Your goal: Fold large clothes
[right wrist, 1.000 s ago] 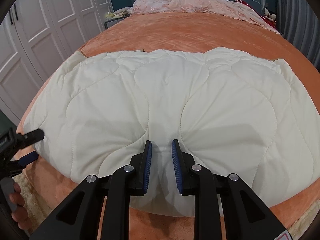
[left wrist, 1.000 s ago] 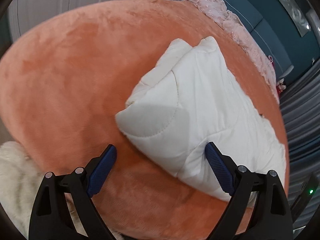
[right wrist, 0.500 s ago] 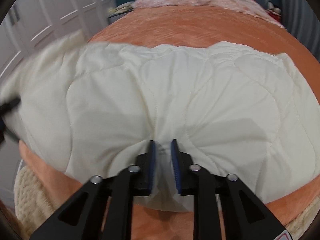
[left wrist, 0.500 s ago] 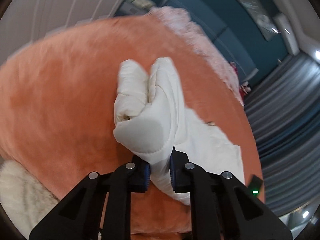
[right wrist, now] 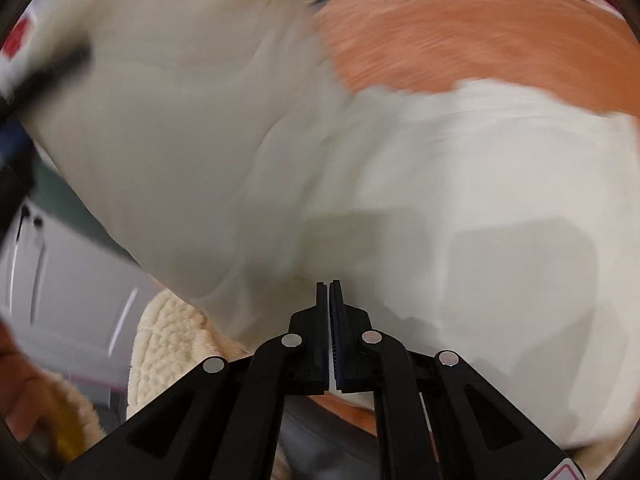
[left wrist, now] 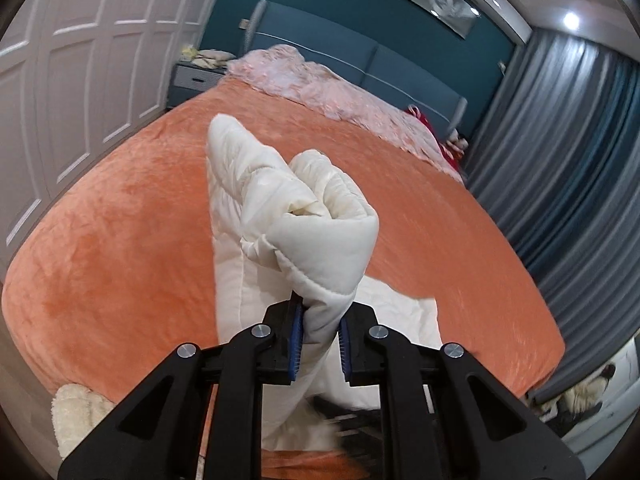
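Cream quilted garment (left wrist: 320, 232) bunches mid-frame, its edge clamped in the left gripper (left wrist: 319, 334); right gripper (right wrist: 329, 312) pinches its hem.

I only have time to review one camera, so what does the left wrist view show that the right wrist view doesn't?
Only left: the blue headboard, grey curtains, and the left gripper pinching a bunched corner of the white quilt. Only right: the right gripper, its fingers just closing on the quilt's edge, and a fluffy cream rug. Both: the quilt and orange bedspread.
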Demonstrator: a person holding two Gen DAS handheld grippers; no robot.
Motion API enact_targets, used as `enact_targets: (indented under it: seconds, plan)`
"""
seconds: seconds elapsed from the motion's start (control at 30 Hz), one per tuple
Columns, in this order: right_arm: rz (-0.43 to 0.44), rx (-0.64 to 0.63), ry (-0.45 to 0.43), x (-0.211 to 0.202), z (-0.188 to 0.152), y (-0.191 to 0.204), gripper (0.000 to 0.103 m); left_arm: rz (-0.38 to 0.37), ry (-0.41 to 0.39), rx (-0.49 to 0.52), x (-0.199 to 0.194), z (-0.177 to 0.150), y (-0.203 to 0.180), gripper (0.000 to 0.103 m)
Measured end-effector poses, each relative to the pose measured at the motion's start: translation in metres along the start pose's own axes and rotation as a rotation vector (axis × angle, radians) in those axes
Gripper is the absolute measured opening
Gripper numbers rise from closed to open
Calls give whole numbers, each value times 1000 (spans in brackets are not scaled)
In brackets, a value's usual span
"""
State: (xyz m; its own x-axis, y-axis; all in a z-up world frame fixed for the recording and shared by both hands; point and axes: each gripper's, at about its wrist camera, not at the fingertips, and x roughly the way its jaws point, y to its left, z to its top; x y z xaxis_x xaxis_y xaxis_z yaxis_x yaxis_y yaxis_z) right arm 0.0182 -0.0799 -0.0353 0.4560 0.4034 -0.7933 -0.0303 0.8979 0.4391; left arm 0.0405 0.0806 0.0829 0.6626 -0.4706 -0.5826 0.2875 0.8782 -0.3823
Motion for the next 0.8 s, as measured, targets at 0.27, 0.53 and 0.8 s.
enact_targets:
  seconds: [0.27,0.53,0.8]
  plan:
    - [-174,167,-162,-105,-32,-88,31,-83,140,199,33,-44,-78,14]
    - [-265,157,-204,-137,-46,-89,48,-35,286,279,77,-92,-103,17]
    - [-250,110,-261,-163,-37,-74,54,25,272,301,55,-90,-117,46]
